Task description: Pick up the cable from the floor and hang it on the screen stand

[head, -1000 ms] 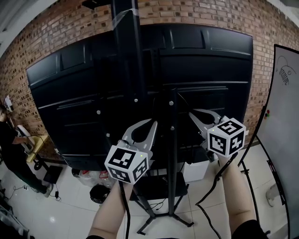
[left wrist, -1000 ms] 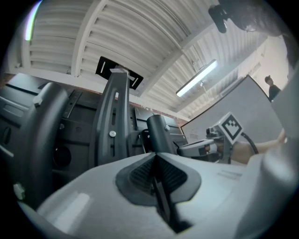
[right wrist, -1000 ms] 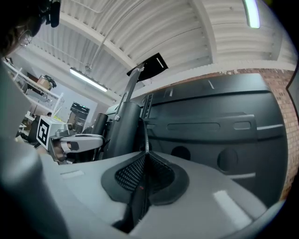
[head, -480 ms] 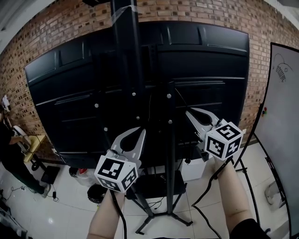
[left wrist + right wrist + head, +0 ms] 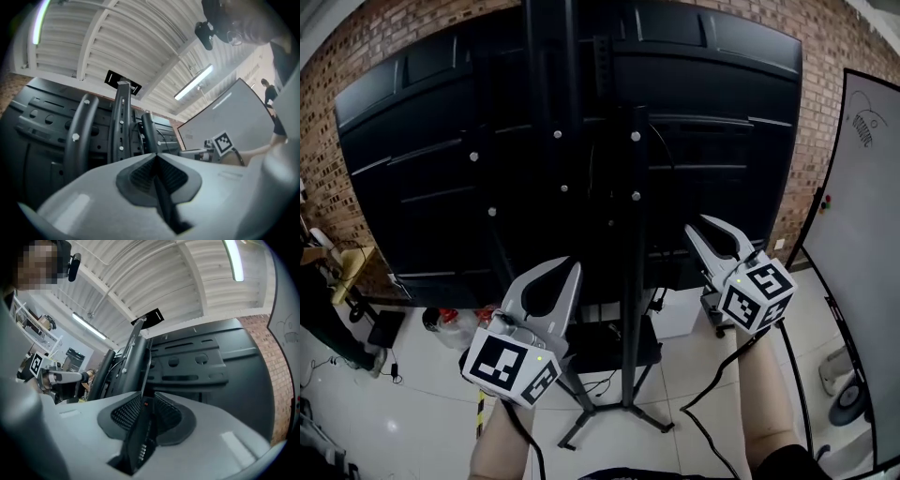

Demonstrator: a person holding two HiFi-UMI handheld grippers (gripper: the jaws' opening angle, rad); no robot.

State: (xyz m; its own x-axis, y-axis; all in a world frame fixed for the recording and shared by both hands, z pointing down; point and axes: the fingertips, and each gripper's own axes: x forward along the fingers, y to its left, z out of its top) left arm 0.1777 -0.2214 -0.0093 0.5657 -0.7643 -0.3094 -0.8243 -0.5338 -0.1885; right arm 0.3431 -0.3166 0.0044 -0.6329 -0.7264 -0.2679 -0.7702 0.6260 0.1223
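Head view: back of the black screen (image 5: 422, 169) on its screen stand (image 5: 633, 244) fills the upper frame. Brick wall (image 5: 825, 56) behind, whiteboard (image 5: 862, 234) at the right edge.
Left gripper (image 5: 569, 267): lower left of frame, in my left hand, in front of the screen's lower edge. In the left gripper view my jaw tips meet and nothing is caught between them.
Right gripper (image 5: 705, 227): right of centre, aimed up-left at the screen back, just right of the stand's right upright. My jaws are parted and have just been opening.
Right jaw gap: the right gripper view shows a dark strip in the slot. I can't tell if it's cable or the gripper's own part. The pads aren't pressing on it.
Cable (image 5: 663, 167): a thin dark line curves down off the right upright, centre of frame, above my right gripper and apart from it. It's faint against the black panel, so I can't see how it's hooked.
Floor (image 5: 412, 422): white tiles, stand feet at lower centre, white box (image 5: 680, 314) under the screen.
Person (image 5: 319, 319): left edge, well apart from the stand.
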